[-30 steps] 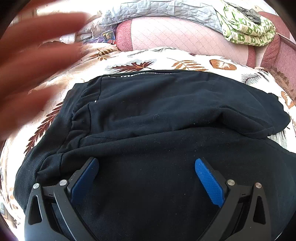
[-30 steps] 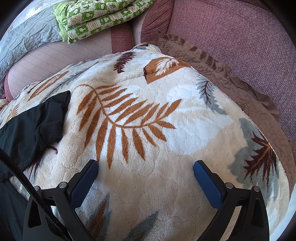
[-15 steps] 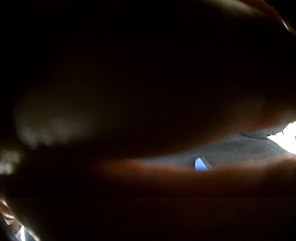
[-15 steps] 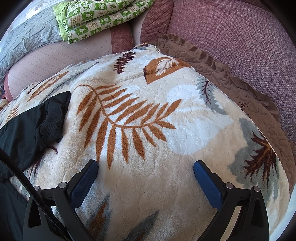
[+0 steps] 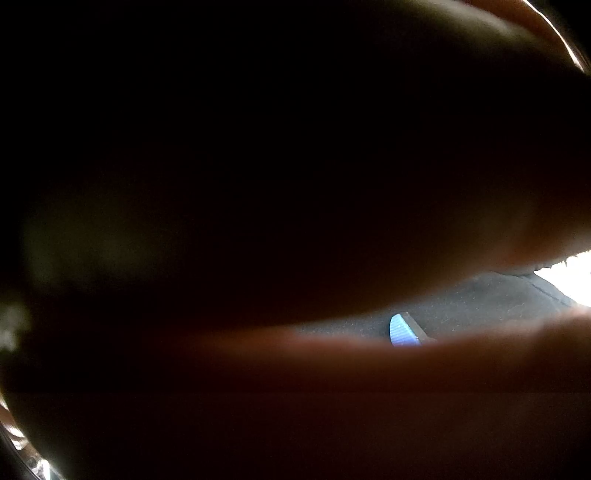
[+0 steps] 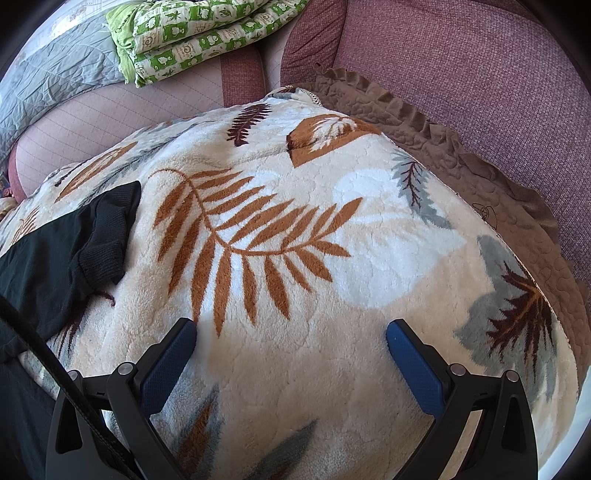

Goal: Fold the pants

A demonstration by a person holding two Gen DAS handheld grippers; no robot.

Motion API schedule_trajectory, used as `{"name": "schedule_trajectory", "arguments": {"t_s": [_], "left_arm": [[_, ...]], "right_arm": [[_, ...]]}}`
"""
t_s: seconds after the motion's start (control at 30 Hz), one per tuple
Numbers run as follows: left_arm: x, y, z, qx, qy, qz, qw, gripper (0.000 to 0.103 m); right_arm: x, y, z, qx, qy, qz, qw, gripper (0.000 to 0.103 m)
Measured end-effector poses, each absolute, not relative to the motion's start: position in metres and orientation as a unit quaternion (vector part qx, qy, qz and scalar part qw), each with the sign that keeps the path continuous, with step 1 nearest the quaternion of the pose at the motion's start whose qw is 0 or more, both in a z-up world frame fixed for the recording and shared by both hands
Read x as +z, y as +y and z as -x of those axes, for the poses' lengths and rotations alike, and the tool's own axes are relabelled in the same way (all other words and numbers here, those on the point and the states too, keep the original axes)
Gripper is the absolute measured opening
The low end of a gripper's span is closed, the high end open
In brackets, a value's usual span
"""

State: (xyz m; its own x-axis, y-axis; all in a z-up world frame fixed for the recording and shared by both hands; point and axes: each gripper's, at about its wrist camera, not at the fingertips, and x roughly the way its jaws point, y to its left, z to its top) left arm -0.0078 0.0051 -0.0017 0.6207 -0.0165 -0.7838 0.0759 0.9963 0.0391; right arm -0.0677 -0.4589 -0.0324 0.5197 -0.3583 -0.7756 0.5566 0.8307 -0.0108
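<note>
The black pants point(image 6: 55, 258) lie folded on the leaf-print blanket point(image 6: 332, 229); their ribbed cuffs show at the left of the right wrist view. A sliver of the pants point(image 5: 480, 299) shows in the left wrist view, where a hand covers nearly the whole lens. Only one blue fingertip point(image 5: 402, 330) of the left gripper shows through the gap, above the black fabric. My right gripper point(image 6: 291, 339) is open and empty over bare blanket, to the right of the pants.
A maroon sofa back point(image 6: 461, 66) and a brown quilted cover point(image 6: 461, 155) bound the blanket on the right. A green patterned quilt point(image 6: 207, 33) and a grey one point(image 6: 62, 74) lie at the back.
A hand that came in from the left a second ago has covered the left wrist lens and stays there. The right gripper has not moved.
</note>
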Motion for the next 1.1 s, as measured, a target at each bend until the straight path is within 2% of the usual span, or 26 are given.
{"name": "schedule_trajectory", "arguments": {"t_s": [1.1], "left_arm": [[-0.001,-0.019,0.002,-0.025,0.431,-0.034,0.901,0.103]], "right_arm": [[-0.032,-0.459,0.068,-0.265,0.412,-0.12,0.863,0.103]]}}
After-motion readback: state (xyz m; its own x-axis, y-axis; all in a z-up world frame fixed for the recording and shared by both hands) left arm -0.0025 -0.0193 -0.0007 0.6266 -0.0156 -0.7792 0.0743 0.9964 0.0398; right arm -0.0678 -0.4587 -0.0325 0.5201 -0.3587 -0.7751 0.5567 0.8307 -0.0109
